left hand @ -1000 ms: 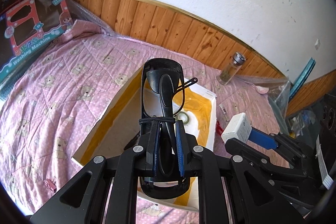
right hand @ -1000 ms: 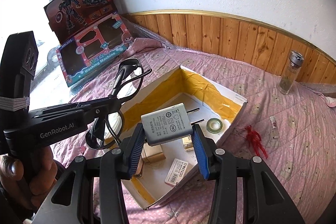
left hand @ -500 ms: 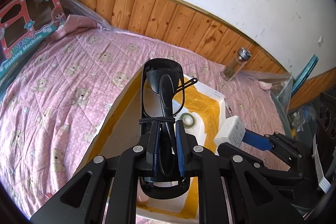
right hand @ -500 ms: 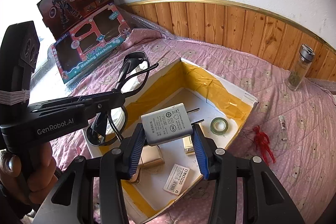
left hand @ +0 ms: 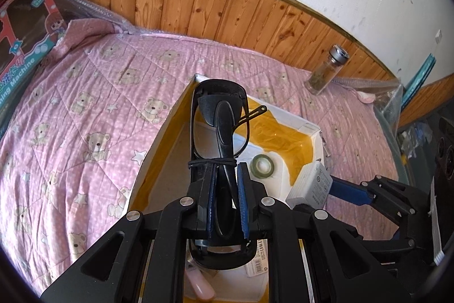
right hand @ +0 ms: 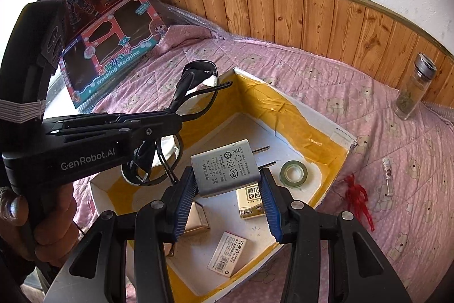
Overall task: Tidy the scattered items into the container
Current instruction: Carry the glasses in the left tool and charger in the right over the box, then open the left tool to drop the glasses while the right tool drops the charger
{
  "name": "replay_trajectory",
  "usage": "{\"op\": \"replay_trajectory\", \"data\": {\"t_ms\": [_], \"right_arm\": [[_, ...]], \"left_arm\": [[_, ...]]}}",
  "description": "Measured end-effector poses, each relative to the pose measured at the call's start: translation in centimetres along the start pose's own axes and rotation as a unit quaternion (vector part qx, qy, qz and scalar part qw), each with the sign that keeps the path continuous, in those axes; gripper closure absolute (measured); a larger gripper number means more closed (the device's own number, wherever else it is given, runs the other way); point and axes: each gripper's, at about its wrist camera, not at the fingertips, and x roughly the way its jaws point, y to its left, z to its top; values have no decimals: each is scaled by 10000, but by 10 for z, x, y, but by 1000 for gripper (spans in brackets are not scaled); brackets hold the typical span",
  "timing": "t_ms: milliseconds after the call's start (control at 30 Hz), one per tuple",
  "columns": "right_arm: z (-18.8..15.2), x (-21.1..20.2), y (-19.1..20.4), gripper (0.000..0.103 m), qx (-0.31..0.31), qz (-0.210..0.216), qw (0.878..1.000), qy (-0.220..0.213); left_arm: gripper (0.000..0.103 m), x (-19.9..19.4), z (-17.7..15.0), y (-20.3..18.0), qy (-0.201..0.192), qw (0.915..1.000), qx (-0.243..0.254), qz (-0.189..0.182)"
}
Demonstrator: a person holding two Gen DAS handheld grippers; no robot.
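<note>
Already the container, a white box lined with yellow tape, sat on the pink bed toward its wall-side half and held part of the clutter: a roll of green tape, a gold-and-white packet, a white label card and a pale flat box half hidden under my right tongs. Two more pieces were on their way in. My left tongs were nearly shut, clamped on the folded black glasses, which hung over the box's left wall rather than its floor. My right tongs stood at a middling width, gripping the grey charger by its sides, prongs pointing toward the far wall of the box, above the middle of its floor. Neither piece was resting on anything, so I judged both deliveries near but not finished. Outside the box, on the bed to its right, lay a red tangle just beside the box's right corner and a small clear tube a little farther out; those I counted as left to collect. The glass jar stood by the wooden panelling; whether it belonged to the job I could not tell.
</note>
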Motion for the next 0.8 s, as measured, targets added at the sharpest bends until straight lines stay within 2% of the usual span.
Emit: {"op": "replay_trajectory", "data": {"t_ms": [267, 600, 800], "right_arm": [[11, 20, -11, 56, -34, -5, 9999, 164], [28, 54, -23, 56, -245, -48, 9981, 568], [37, 74, -32, 56, -431, -195, 9957, 792]], "left_arm": [[88, 29, 11, -1, 276, 9993, 216, 118], [88, 70, 17, 2, 818, 9953, 405, 337], [88, 84, 23, 3, 999, 9935, 469, 270]]}}
